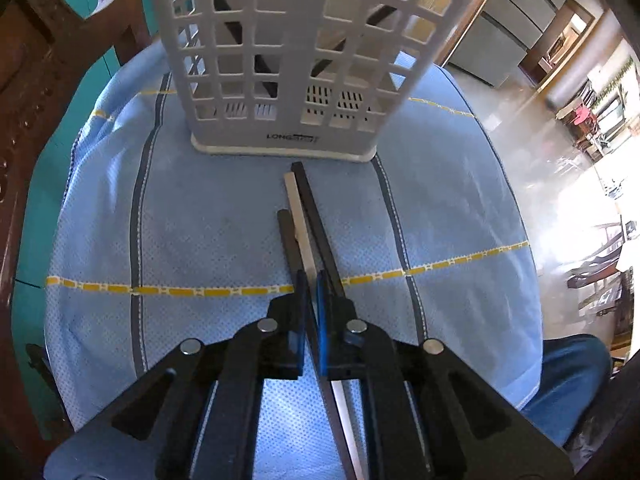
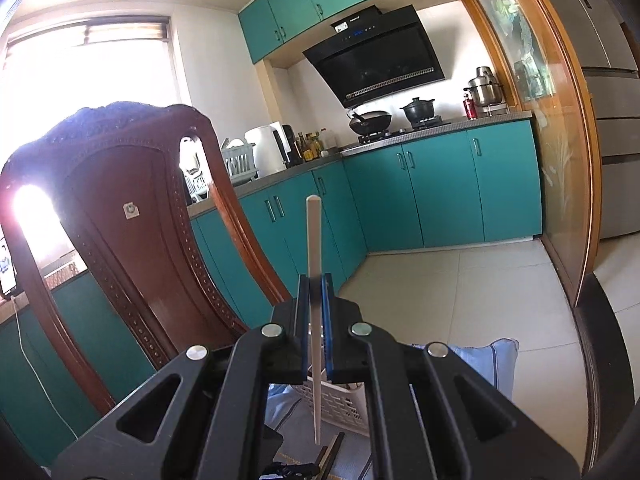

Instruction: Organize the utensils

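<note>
A white slotted utensil basket (image 1: 288, 52) stands on a blue cloth (image 1: 208, 216) and holds dark chopsticks. Three chopsticks lie on the cloth in front of it: a long black one (image 1: 316, 220), a white one (image 1: 300, 220) and a shorter dark one (image 1: 289, 240). My left gripper (image 1: 313, 292) is low over them, its jaws shut around the black chopstick. My right gripper (image 2: 316, 284) is raised, shut on a white chopstick (image 2: 313, 240) that stands upright. The basket (image 2: 340, 404) shows below it in the right wrist view.
A carved brown wooden chair back (image 2: 132, 216) stands to the left behind the cloth; its frame (image 1: 36, 80) edges the left wrist view. Teal kitchen cabinets (image 2: 420, 192) and a tiled floor (image 2: 460, 292) lie beyond. A blue-clad knee (image 1: 568, 380) is at the right.
</note>
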The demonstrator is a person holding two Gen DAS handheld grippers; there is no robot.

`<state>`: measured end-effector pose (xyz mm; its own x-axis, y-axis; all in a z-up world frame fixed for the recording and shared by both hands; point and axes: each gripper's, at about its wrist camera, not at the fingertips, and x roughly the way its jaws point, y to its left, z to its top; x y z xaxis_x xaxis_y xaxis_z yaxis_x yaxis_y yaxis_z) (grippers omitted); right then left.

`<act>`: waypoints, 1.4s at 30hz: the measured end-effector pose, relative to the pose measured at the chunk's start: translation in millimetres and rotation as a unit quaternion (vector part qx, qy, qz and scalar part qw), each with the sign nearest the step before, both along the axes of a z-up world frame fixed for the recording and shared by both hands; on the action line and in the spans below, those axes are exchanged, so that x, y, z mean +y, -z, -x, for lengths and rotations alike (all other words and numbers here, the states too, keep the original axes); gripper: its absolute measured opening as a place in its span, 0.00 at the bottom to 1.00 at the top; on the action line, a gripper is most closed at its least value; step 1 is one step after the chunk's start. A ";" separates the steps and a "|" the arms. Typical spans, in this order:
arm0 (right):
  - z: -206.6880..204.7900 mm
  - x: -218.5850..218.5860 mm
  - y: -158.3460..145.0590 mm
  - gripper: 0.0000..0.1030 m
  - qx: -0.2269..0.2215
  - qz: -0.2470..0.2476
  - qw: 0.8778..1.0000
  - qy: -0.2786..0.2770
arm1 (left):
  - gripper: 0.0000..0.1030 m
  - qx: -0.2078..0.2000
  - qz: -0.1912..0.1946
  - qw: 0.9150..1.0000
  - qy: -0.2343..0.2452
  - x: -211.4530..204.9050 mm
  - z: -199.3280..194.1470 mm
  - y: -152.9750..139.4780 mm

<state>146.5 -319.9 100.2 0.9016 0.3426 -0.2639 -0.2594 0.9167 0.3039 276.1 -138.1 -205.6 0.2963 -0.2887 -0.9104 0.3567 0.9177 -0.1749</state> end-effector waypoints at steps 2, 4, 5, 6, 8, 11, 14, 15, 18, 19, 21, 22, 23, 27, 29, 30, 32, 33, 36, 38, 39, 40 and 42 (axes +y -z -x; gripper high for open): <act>-0.3 2.0 2.5 0.06 0.004 0.004 1.000 0.000 | 0.09 -0.012 -0.023 1.000 -0.008 -4.3 4.5 1.9; 0.4 3.8 4.8 0.06 0.008 0.008 1.000 -0.001 | 0.13 -0.004 -0.034 0.999 -0.022 -7.6 5.8 6.4; 0.5 4.9 6.5 0.06 0.011 0.009 1.000 -0.003 | 0.13 -0.007 -0.031 0.999 -0.025 -6.4 6.1 5.4; 0.9 6.2 8.6 0.06 0.013 0.011 1.000 -0.005 | 0.13 -0.001 -0.020 1.000 -0.023 -5.6 6.6 4.9; 1.9 8.8 12.0 0.06 0.017 0.017 1.000 -0.008 | 0.13 -0.002 -0.001 1.000 -0.018 -5.5 9.0 2.1; 1.2 14.0 17.8 0.06 0.024 0.028 0.999 -0.012 | 0.19 -0.011 -0.015 1.000 -0.008 -11.3 14.4 0.5; -1.8 18.6 22.9 0.06 0.033 0.030 0.999 -0.015 | 0.26 -0.014 -0.024 1.000 -0.006 -25.9 11.4 7.3; -2.6 19.4 23.5 0.06 0.034 0.030 0.999 -0.016 | 0.20 -0.019 -0.030 0.999 -0.008 -28.5 10.0 8.6; -1.8 21.0 23.5 0.06 0.033 0.031 0.999 -0.017 | 0.14 -0.016 -0.026 0.999 -0.022 -25.8 13.8 8.8; -1.6 21.0 22.4 0.06 0.031 0.033 0.999 -0.017 | 0.13 -0.016 -0.022 0.999 -0.026 -21.1 13.0 8.0; 1.8 20.2 21.2 0.06 0.026 0.035 0.999 -0.016 | 0.07 -0.037 -0.020 0.999 -0.026 -16.2 10.0 -3.5; 3.4 19.5 20.2 0.06 0.023 0.037 0.999 -0.014 | 0.07 -0.041 -0.014 0.999 -0.026 -6.2 12.5 -11.5; 4.1 18.6 20.1 0.06 0.022 0.037 0.999 -0.013 | 0.06 -0.044 -0.011 0.999 -0.027 -5.8 11.2 -13.1; 3.9 15.9 20.9 0.06 0.024 0.033 0.999 -0.011 | 0.06 -0.052 -0.007 0.998 -0.035 0.6 14.0 -19.4; 4.9 14.4 20.4 0.06 0.023 0.033 0.999 -0.012 | 0.06 -0.057 0.003 0.998 -0.039 4.7 13.9 -26.3; 5.8 13.9 19.5 0.06 0.021 0.034 0.999 -0.012 | 0.06 -0.061 0.008 0.997 -0.041 7.9 8.7 -30.8; 8.5 12.0 15.6 0.06 0.016 0.035 0.999 -0.011 | 0.06 -0.088 0.023 0.995 -0.043 17.5 15.6 -55.7; 10.1 11.0 13.8 0.06 0.014 0.035 0.999 -0.011 | 0.06 -0.105 0.030 0.993 -0.044 21.2 21.8 -69.6; 18.0 6.0 4.0 0.06 0.002 0.029 1.000 -0.010 | 0.06 -0.147 0.059 0.986 -0.044 31.6 37.4 -109.6; 21.6 2.2 -3.4 0.06 -0.005 0.024 1.000 -0.006 | 0.00 -0.184 0.077 0.979 -0.045 41.1 54.0 -142.6; 23.1 0.1 -8.3 0.06 -0.010 0.020 1.000 -0.003 | 0.00 -0.206 0.088 0.973 -0.046 44.5 58.8 -161.9; 24.0 -1.5 -12.8 0.06 -0.016 0.017 1.000 -0.001 | 0.01 -0.228 0.098 0.968 -0.048 46.9 60.7 -180.7; 23.3 -3.9 -25.5 0.06 -0.034 0.011 0.999 0.010 | 0.00 -0.263 0.116 0.957 -0.051 53.2 61.4 -215.6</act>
